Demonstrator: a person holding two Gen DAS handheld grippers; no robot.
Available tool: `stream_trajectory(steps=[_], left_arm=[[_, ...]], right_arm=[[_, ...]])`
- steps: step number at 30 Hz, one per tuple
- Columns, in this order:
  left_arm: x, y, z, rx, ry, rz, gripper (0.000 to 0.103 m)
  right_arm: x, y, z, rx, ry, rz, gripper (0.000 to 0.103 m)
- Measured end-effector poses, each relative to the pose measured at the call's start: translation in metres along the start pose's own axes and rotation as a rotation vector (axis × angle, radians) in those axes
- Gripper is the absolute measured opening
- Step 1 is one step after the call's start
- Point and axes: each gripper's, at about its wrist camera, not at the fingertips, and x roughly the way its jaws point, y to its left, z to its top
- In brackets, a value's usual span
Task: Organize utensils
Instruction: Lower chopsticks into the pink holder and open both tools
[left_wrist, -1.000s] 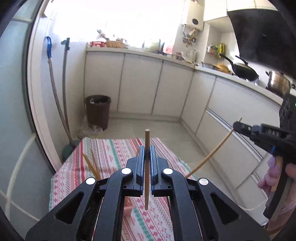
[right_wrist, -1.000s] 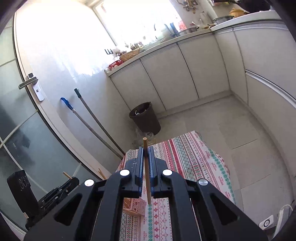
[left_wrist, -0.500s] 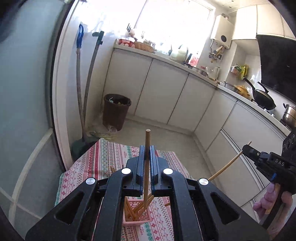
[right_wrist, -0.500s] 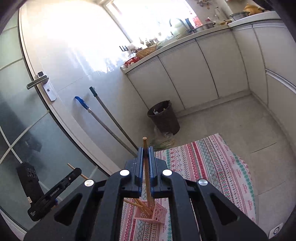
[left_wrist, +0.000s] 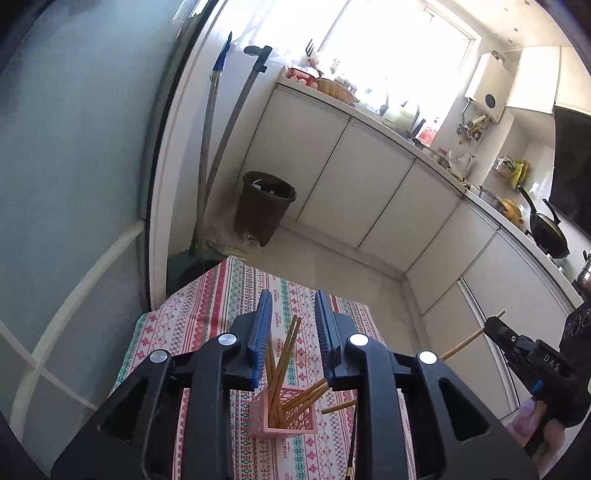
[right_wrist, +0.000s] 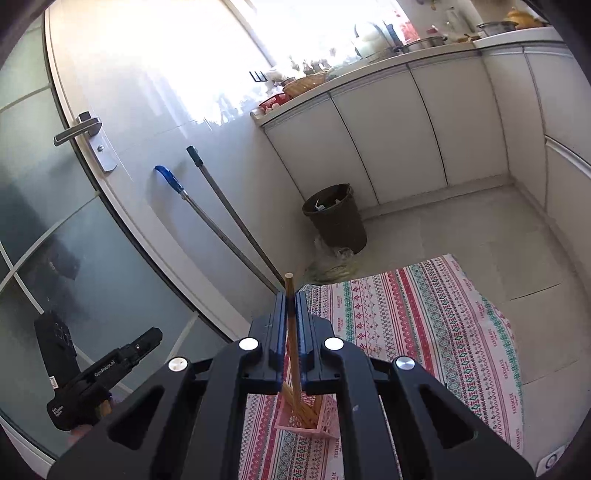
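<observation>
The pink holder (left_wrist: 282, 413) is standing on the patterned tablecloth (left_wrist: 207, 314), and several wooden chopsticks (left_wrist: 282, 363) are leaning inside it, fanning toward the right. One stray chopstick (left_wrist: 338, 405) is lying on the cloth just beside the holder's right wall.

In the right wrist view, the right gripper (right_wrist: 290, 310) is clamping a single chopstick (right_wrist: 290, 325) narrowly between its pads. The stick's long axis is running near vertical, its lower end pointing down toward the holder (right_wrist: 308, 417), which is sitting directly below and slightly ahead of the jaws. Whether the lower tip is already inside the rim cannot be told.

The left gripper (left_wrist: 291, 325) is hanging above the holder with its jaws standing wide and nothing between them.

Judgement: the right gripper is the one carrying a load, and the coming move is turning on keeping that stick upright over the opening before release. A tilt could be knocking the leaning sticks.
</observation>
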Motion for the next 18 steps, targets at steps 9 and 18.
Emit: stream_trajectory(steps=[9,18], left_arm=[[0.000,-0.011,-0.006,0.052,0.010,-0.001,0.023],[0.011,-0.017,-0.017,0.097,0.055,0.002,0.023]], right_arm=[[0.026,0.009,-0.010,-0.010,0.037,-0.015,0.005],[0.059,0.002,-0.034,0.011,0.111,-0.004,0.009]])
